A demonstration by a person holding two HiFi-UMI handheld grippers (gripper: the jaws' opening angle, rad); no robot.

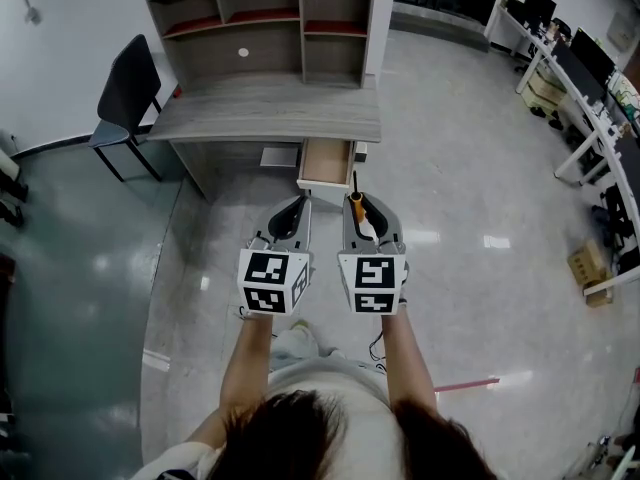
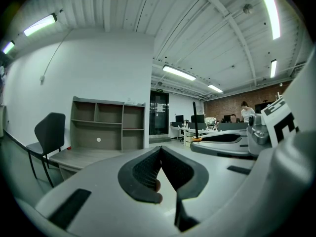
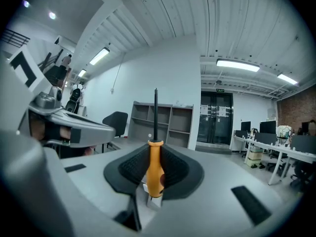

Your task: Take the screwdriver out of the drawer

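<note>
Right hand-held gripper (image 3: 155, 153) around orange-handled screwdriver (image 3: 155, 168)

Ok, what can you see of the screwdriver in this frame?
The screwdriver has a smooth orange handle, plastic by its look, and a thin black shaft. The right gripper is shut on the handle; the shaft sticks out past the jaws toward the desk. It is clear of the open drawer, held in the air.

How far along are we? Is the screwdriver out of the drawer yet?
Done: the screwdriver is out and held clear of the desk. In hand: the right gripper clamps its orange handle with the shaft upright; the left gripper is shut on nothing. Left: probably nothing, though the drawer stands open.
</note>
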